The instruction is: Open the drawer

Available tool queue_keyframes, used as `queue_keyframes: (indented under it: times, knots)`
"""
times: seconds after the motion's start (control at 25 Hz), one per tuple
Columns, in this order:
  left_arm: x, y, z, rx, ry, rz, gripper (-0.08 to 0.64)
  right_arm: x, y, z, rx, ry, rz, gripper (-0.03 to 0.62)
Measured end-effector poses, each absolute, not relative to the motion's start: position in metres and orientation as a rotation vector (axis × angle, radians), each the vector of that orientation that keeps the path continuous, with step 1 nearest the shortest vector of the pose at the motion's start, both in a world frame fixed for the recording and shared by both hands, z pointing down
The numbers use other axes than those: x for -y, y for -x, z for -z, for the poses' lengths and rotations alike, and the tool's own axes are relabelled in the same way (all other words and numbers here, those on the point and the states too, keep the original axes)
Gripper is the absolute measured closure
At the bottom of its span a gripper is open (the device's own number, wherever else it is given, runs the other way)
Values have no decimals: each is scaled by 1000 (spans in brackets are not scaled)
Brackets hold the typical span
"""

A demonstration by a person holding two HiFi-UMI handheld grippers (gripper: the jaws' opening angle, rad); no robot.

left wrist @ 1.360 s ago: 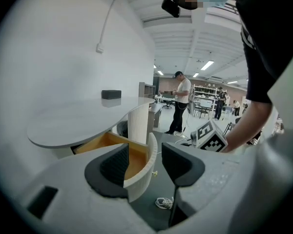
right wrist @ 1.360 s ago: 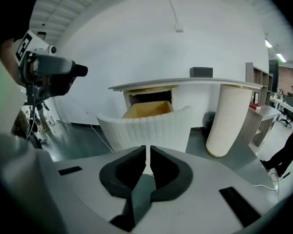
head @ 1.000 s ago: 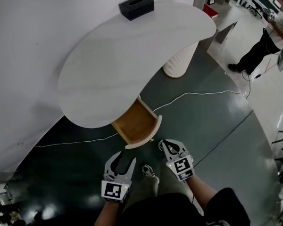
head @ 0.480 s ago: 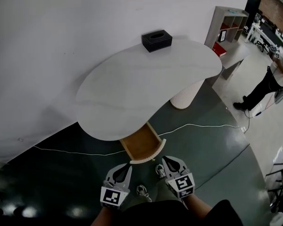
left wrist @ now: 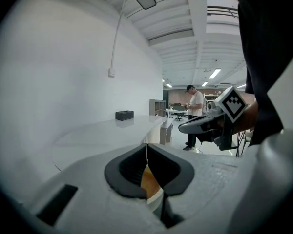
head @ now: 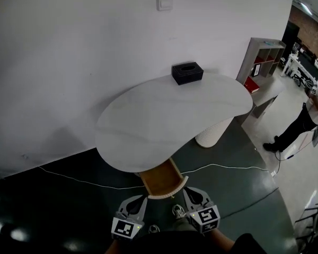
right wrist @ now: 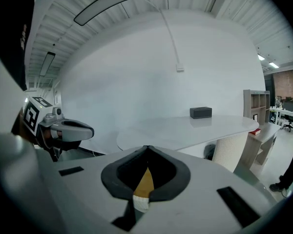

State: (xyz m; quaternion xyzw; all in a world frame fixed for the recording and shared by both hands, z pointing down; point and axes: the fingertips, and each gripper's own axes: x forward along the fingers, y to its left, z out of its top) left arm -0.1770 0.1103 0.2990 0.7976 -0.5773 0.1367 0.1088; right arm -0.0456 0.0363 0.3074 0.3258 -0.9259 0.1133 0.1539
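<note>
Under the white kidney-shaped table point(head: 169, 115), the drawer point(head: 161, 181) stands pulled out, showing its wooden inside and white curved front. Just in front of it are both grippers, touching nothing. Left gripper point(head: 143, 199) is at the drawer's left corner; its jaws are closing and meet at the tips with nothing between them. Right gripper point(head: 186, 193) is shut and empty at the right corner. In the left gripper view the left gripper point(left wrist: 147, 144) has its tips together, the drawer point(left wrist: 149, 182) showing below. The right gripper view shows the right gripper point(right wrist: 146, 147) the same way above the drawer point(right wrist: 144, 184).
A black tissue box point(head: 187, 72) sits at the table's far edge by the white wall. A ribbed white pedestal point(head: 214, 131) bears the table. A white cable point(head: 69, 176) runs over the dark floor. A person point(head: 302, 123) and a shelf point(head: 262, 57) stand at the right.
The left gripper's jaws have gone from wide open to shut. Both grippers have lifted and sit lower in the head view, which now takes in more wall and room.
</note>
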Motion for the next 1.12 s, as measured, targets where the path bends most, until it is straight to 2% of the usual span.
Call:
queue_keyframes:
  times: [0.36, 1.12]
  knots:
    - [-106, 193, -281, 1762, -2296, -364, 541, -23, 64, -277, 2690, -872, -290, 588]
    - [-80, 198, -277, 1819, -2266, -355, 541, 3, 79, -273, 2713, -772, -223, 588]
